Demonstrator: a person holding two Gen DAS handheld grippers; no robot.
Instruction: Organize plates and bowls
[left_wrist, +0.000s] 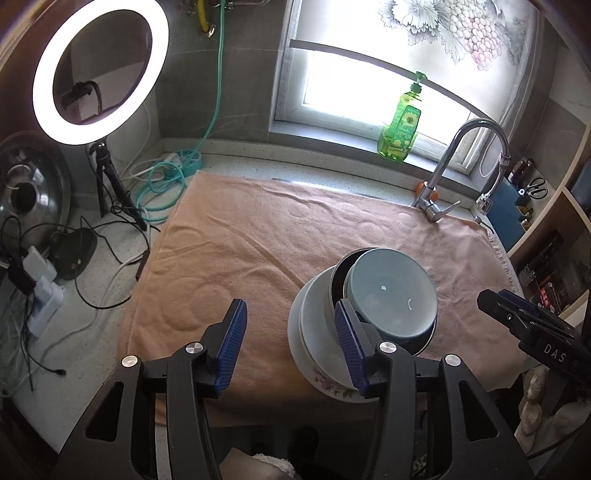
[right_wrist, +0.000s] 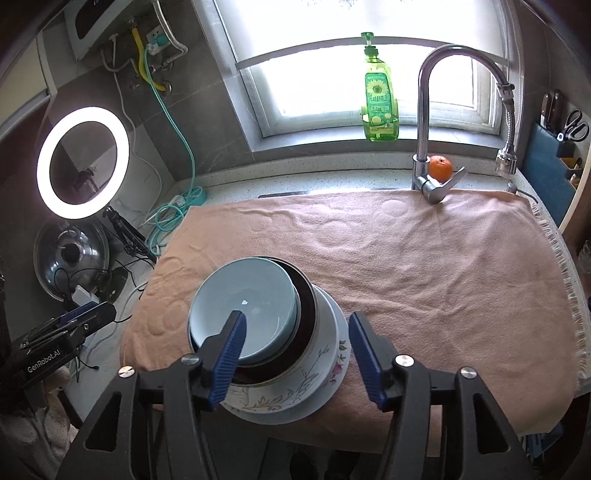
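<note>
The right gripper (right_wrist: 295, 354), black-framed with ribbed blue pads, hangs wide and empty over the stack; the left gripper (left_wrist: 291, 347) is equally wide, holding nothing, just left of it. Between the right one's fingers sits the pale blue ceramic bowl (right_wrist: 243, 314), off-centre in a dark-lined steel bowl (right_wrist: 304, 314), on white floral plates (right_wrist: 325, 373), at the near edge of the peach towel (right_wrist: 424, 258). A careless nudge could probably tip that lopsided stack off the edge.
</note>
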